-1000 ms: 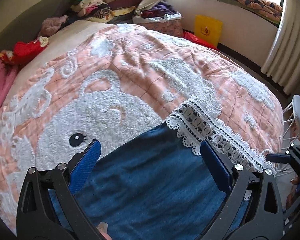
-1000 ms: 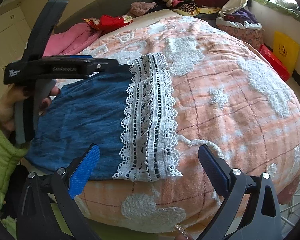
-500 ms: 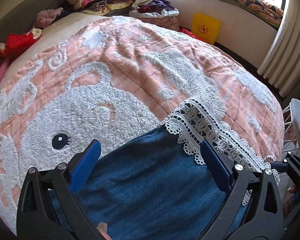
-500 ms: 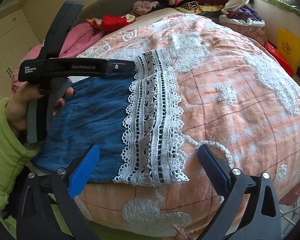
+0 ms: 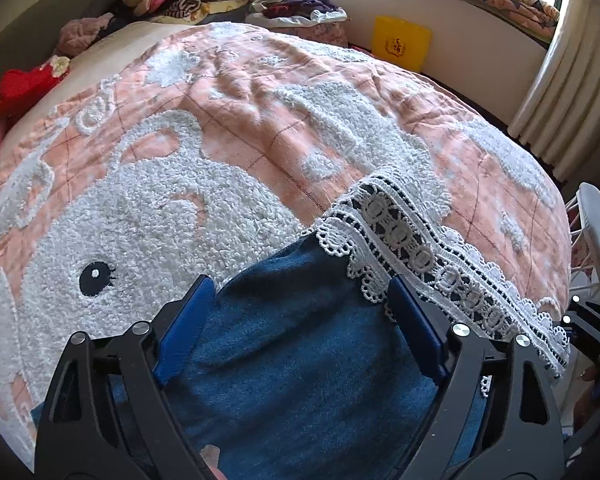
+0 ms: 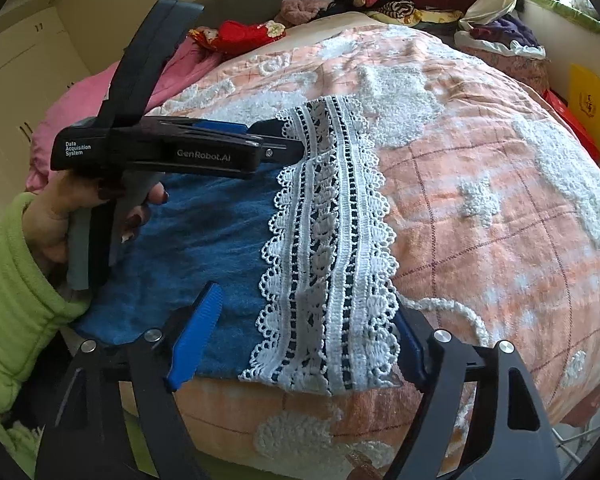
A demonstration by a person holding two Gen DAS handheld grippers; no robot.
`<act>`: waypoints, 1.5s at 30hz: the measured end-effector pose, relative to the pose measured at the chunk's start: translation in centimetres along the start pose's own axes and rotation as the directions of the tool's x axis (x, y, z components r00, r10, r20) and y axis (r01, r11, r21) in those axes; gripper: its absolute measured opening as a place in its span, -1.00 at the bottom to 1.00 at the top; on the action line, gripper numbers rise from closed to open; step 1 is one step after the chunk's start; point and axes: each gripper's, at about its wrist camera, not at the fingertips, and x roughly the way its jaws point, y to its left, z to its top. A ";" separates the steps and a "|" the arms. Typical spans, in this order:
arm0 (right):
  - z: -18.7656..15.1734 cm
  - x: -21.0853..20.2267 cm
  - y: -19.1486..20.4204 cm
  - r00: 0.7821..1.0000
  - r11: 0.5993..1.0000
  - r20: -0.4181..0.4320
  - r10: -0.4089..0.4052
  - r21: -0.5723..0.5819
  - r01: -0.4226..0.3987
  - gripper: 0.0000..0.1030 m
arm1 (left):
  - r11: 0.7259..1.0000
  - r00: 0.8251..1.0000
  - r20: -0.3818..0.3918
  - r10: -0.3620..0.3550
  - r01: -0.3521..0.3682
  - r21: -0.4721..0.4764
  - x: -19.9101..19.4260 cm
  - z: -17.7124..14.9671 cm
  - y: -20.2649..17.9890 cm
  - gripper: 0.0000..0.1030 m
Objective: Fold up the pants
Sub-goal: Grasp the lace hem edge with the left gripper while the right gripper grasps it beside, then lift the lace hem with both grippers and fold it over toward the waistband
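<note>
Pants [image 6: 204,240] flat on bed [image 6: 480,208]; left claw [image 5: 300,312] and right claw [image 6: 306,330] both wide, lace hem [image 6: 328,248] at 12 o'clock.

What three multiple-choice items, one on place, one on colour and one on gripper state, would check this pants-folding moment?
1. Where do the pants lie?
A. On the peach bedspread
B. On the windowsill
C. In a basket

2. What colour is the lace trim?
A. Red
B. White
C. Yellow

3. How do the right gripper fingers stand?
A. Shut on the trim
B. Open, either side of the trim's near end
C. Out of view

Key: 1 A, the blue cloth is spread on the bedspread. 2 B, the trim is white against the blue denim. 3 B, the blue fingers stand apart, one over the denim, one at the trim's outer edge.
</note>
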 end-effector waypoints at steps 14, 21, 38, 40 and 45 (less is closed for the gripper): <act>-0.6 0.2 0.0 1.000 1.000 0.004 0.025 0.004 -0.025 0.44 | 1.000 1.000 0.027 -0.016 0.016 -0.009 0.8 0.6 -0.2 0.58; -0.5 -0.4 -0.3 0.999 0.999 0.004 0.041 0.016 -0.041 0.13 | 0.999 0.999 0.029 -0.043 0.042 0.019 0.4 0.8 -0.9 -0.06; -0.4 0.7 0.2 0.998 0.997 0.003 0.070 0.020 -0.070 -0.11 | 0.998 0.999 0.022 -0.023 0.022 0.055 0.2 0.1 -1.8 -0.64; -0.3 0.4 -0.1 0.995 0.995 0.015 0.094 0.028 -0.095 -0.43 | 0.999 0.999 0.029 -0.024 0.022 0.047 0.0 0.1 -1.8 -0.73; -0.2 -0.7 0.0 0.992 0.992 0.040 0.117 0.039 -0.119 -0.46 | 0.998 0.997 0.056 -0.059 0.058 0.011 -1.1 -0.2 -1.2 -0.80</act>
